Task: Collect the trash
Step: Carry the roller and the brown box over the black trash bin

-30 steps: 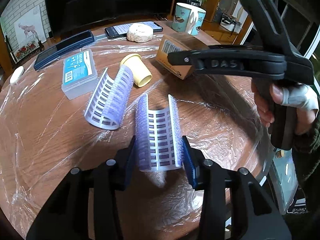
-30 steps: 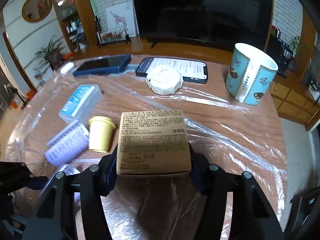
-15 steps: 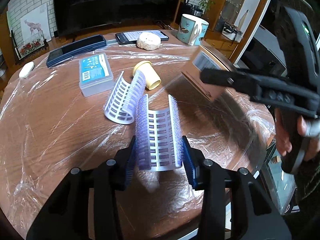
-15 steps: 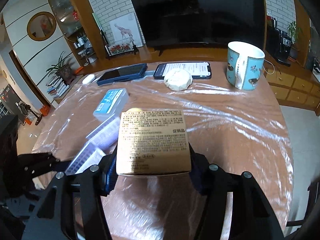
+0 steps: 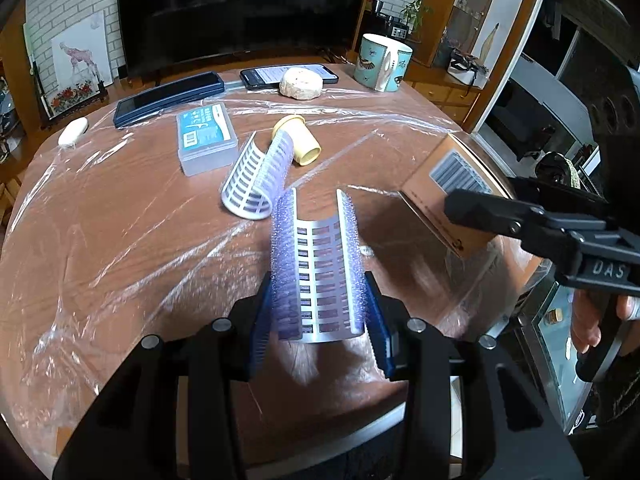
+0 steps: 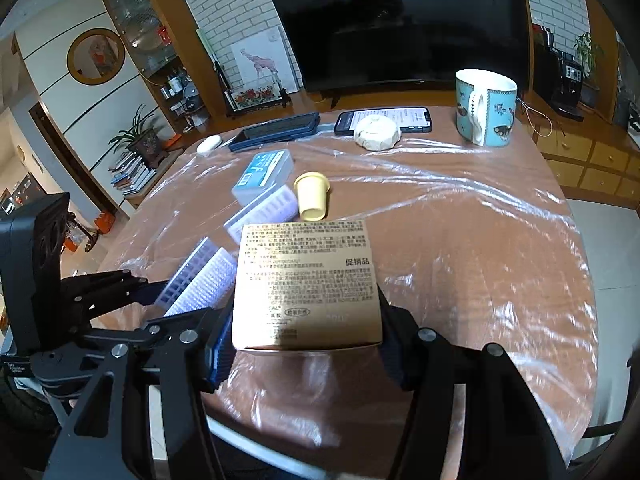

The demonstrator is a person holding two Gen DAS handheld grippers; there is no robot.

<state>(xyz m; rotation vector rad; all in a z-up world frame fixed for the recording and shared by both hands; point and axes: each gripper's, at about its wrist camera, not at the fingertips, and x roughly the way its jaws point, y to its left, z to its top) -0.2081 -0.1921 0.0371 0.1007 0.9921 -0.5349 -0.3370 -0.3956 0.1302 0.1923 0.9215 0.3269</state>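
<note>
My left gripper (image 5: 318,316) is shut on a curved white and purple bristled plastic piece (image 5: 318,264) and holds it above the near edge of the round table (image 5: 100,216). My right gripper (image 6: 306,336) is shut on a brown cardboard box (image 6: 306,284) and holds it above the table's near edge. The box also shows in the left wrist view (image 5: 448,192). A second bristled piece (image 5: 258,178) and a small yellow cup (image 5: 298,140) on its side lie mid-table.
The table is covered in clear plastic film. On it are a clear plastic case with a blue label (image 5: 206,138), a dark flat case (image 5: 168,98), a phone (image 5: 288,74), a round white lump (image 5: 301,84), a patterned mug (image 5: 382,63) and a white mouse (image 5: 73,131).
Both grippers have pulled back toward the table's near edge and risen with their loads. The box has moved right and nearer in the left wrist view.
</note>
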